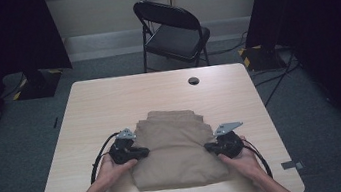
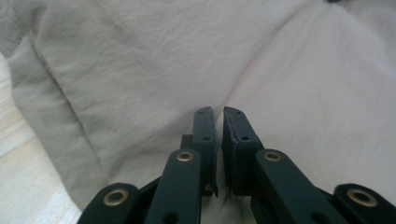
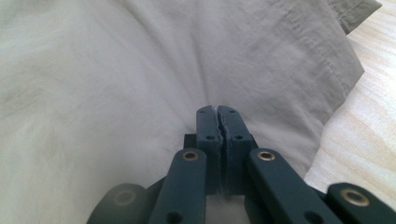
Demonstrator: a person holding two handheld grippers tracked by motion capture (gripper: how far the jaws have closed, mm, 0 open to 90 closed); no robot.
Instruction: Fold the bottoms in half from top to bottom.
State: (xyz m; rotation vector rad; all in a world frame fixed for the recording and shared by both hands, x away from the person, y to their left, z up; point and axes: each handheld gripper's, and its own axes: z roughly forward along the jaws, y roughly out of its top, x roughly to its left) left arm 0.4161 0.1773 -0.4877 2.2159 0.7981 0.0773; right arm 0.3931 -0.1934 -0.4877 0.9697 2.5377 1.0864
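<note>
High view: folded cloth [image 1: 176,148] between both tongs.

2 grippers flank folded cloth [image 1: 176,148]

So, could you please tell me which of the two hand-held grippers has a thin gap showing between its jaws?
The left hand-held gripper: a narrow slit shows between its jaws over the beige garment. The right hand-held gripper has its jaws touching.

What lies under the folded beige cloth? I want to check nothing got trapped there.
The folded beige cloth lies flat on the wooden table, whose bare top shows all around it. Anything between its layers or beneath it is covered and cannot be seen.
</note>
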